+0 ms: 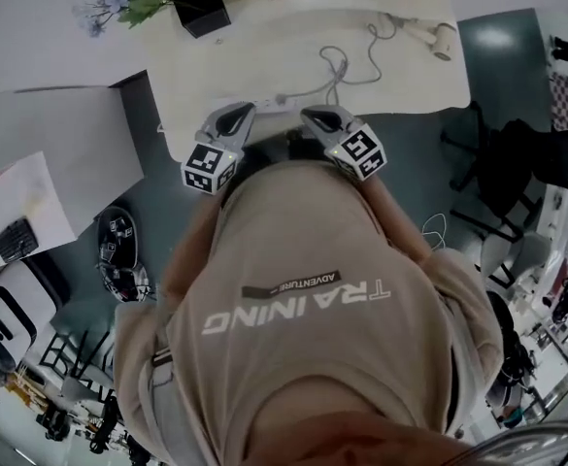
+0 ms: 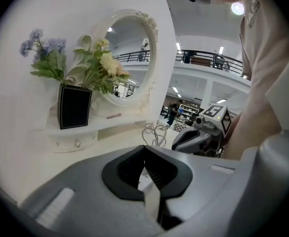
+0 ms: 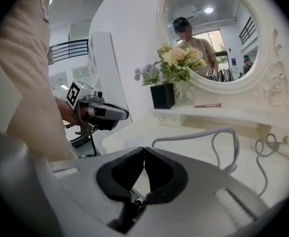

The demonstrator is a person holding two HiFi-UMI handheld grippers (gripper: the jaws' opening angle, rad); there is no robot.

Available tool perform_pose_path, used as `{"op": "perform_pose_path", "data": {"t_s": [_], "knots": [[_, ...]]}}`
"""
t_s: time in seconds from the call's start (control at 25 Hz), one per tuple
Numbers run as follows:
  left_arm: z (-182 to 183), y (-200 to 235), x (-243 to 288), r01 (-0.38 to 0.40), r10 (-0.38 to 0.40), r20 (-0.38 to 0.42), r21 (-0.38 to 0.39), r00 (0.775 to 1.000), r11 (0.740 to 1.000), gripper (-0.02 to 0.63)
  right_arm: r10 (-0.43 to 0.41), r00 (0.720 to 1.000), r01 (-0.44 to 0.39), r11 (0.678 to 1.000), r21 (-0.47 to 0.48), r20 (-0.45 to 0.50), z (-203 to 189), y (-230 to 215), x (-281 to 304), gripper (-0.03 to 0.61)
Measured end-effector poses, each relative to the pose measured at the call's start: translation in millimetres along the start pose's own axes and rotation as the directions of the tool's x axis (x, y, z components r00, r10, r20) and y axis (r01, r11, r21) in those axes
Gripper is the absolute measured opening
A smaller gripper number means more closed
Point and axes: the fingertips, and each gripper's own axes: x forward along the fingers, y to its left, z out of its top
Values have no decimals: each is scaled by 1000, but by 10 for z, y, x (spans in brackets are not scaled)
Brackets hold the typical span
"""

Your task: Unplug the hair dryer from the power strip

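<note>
Head view: left gripper, right gripper at white surface edge. Fingers pressed together on both, nothing between. Grey cable beyond.

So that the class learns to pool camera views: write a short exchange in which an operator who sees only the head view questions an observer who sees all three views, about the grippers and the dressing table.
Operator: From above I cannot see the jaws. Is either gripper holding anything?
Observer: No. The left gripper and the right gripper each have jaws closed tip to tip, with nothing between.
Operator: What stands behind the black vase?
Observer: An oval mirror in an ornate white frame stands behind it, against the wall.
</note>
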Motion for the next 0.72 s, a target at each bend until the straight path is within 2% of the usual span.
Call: {"op": "perform_pose_path", "data": {"t_s": [0.12, 0.24, 0.32, 0.44, 0.52, 0.64, 0.72], "knots": [[-229, 57, 151, 70, -68, -74, 23, 995, 997, 6, -49, 999, 50, 998, 34, -12, -29, 21, 88, 5], [-499, 122, 350, 133, -134, -134, -19, 982, 991, 6, -54, 998, 55, 993, 102, -12, -28, 102, 196, 5], [-641, 165, 479, 156, -158, -167, -25, 973, 987, 6, -56, 998, 57, 993, 107, -9, 27, 173, 218, 5], [-727, 201, 605, 165, -151, -225, 45, 963, 985, 6, -80, 996, 84, 992, 97, -37, -26, 215, 230, 5], [-771, 199, 642, 180, -142, -313, 95, 939, 979, 6, -103, 993, 109, 986, 127, -54, -106, 193, 252, 5], [-943, 194, 656, 222, -88, -456, 249, 885, 943, 6, -147, 987, 157, 975, 158, -71, -169, 124, 319, 5], [-990, 160, 672, 244, -66, -476, 322, 877, 915, 6, -165, 984, 173, 974, 146, -66, -150, 76, 381, 6]]}}
